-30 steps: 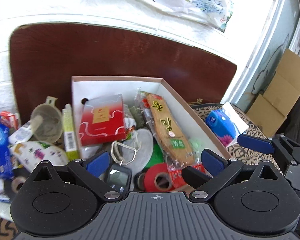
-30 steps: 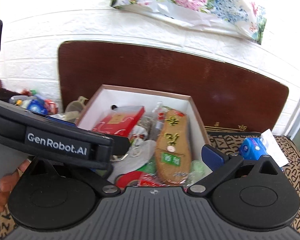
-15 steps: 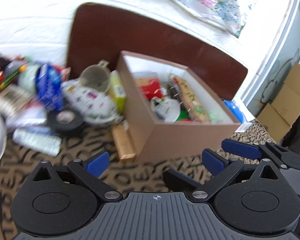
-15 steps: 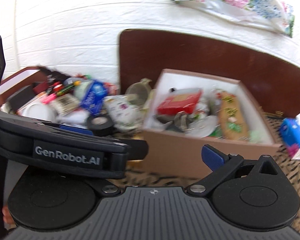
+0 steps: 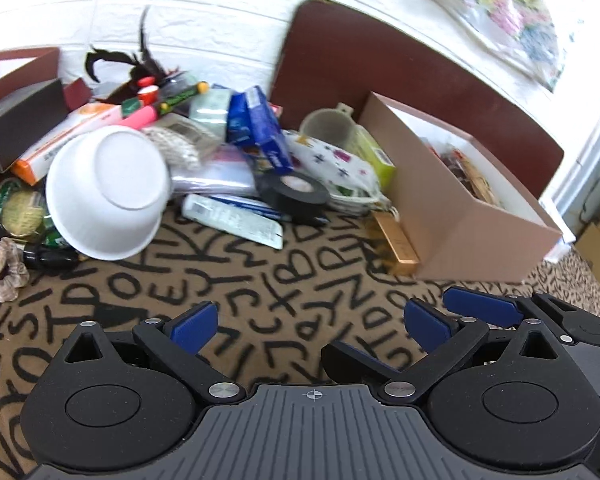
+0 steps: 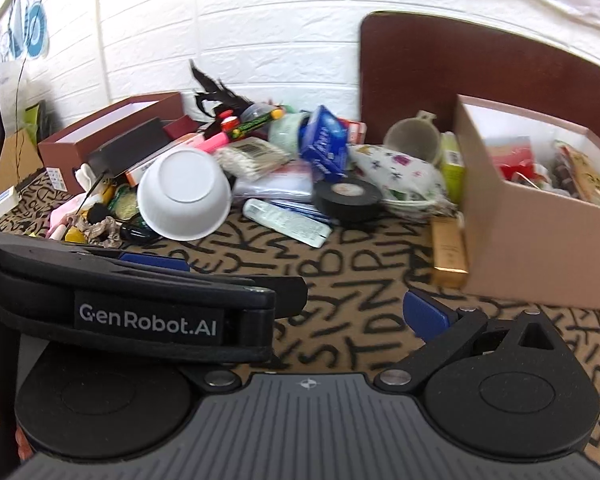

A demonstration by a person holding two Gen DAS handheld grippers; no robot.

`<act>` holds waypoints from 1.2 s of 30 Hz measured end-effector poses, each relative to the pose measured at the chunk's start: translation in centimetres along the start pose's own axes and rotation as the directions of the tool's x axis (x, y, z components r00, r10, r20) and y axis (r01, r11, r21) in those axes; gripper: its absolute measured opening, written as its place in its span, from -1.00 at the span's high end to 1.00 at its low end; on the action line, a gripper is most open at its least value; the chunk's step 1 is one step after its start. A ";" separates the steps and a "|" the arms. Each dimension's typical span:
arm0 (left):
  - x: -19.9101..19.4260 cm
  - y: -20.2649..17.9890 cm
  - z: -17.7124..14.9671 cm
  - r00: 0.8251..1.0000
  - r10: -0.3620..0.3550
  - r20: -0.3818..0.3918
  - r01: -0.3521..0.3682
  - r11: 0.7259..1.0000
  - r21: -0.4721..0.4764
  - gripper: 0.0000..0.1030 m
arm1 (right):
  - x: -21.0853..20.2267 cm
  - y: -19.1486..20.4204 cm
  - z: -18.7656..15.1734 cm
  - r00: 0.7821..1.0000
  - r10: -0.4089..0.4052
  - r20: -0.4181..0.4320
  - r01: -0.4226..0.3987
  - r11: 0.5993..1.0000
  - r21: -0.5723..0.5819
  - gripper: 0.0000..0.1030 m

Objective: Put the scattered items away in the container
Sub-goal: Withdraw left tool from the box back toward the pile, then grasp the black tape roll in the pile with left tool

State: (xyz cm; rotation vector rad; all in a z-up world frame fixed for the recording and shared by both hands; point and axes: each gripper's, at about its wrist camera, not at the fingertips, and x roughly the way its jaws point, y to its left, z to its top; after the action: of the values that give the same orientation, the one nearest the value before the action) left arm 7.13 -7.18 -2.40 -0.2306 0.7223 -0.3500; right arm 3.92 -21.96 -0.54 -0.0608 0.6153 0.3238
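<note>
The pinkish-brown box [image 5: 460,220] [image 6: 540,240] stands at the right with several items inside. Left of it lies a pile: a gold bar-shaped pack [image 5: 396,240] [image 6: 448,248], a black tape roll [image 5: 296,196] [image 6: 346,196], a white tube [image 5: 232,220], a tipped white bowl [image 5: 108,192] [image 6: 184,196], a blue carton [image 5: 260,128], a floral pouch [image 5: 332,164] and a beige cup [image 5: 328,128]. My left gripper [image 5: 310,326] hangs open and empty over the tablecloth, short of the pile. My right gripper [image 6: 310,316] is open; its left finger is hidden behind the left gripper's body.
A letter-patterned tablecloth [image 5: 292,280] covers the table. A dark red board [image 5: 380,64] leans on the white brick wall behind the box. A brown box [image 6: 112,124] and a dark box [image 5: 16,120] sit far left. A scrunchie [image 5: 0,272] lies near the left edge.
Both grippers have pulled back from above the box and swung left. The box now sits at the right and the pile fills the middle. Nothing was picked up.
</note>
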 end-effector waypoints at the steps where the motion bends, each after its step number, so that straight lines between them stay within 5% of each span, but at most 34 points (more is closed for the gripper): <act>1: 0.3 0.4 0.2 1.000 0.002 0.000 -0.002 1.000 -0.003 -1.00 | 0.3 0.3 0.2 1.000 -0.004 0.004 0.004 1.000 -0.011 -0.99; 18: 8.5 2.3 6.0 0.998 -0.031 -0.050 0.032 0.999 0.019 -0.69 | 8.0 -2.3 2.9 0.995 -0.097 0.035 0.098 0.995 -0.015 -0.96; 36: 15.0 3.1 9.9 0.993 -0.049 -0.107 0.054 0.998 0.038 -0.44 | 13.5 -5.3 4.4 0.995 -0.081 0.060 0.078 0.996 0.046 -0.50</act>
State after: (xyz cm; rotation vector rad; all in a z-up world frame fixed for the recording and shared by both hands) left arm 25.05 -9.37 -5.24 -0.1930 0.8144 -0.4285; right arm 18.45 -22.56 -4.95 -0.0328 0.5568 0.2341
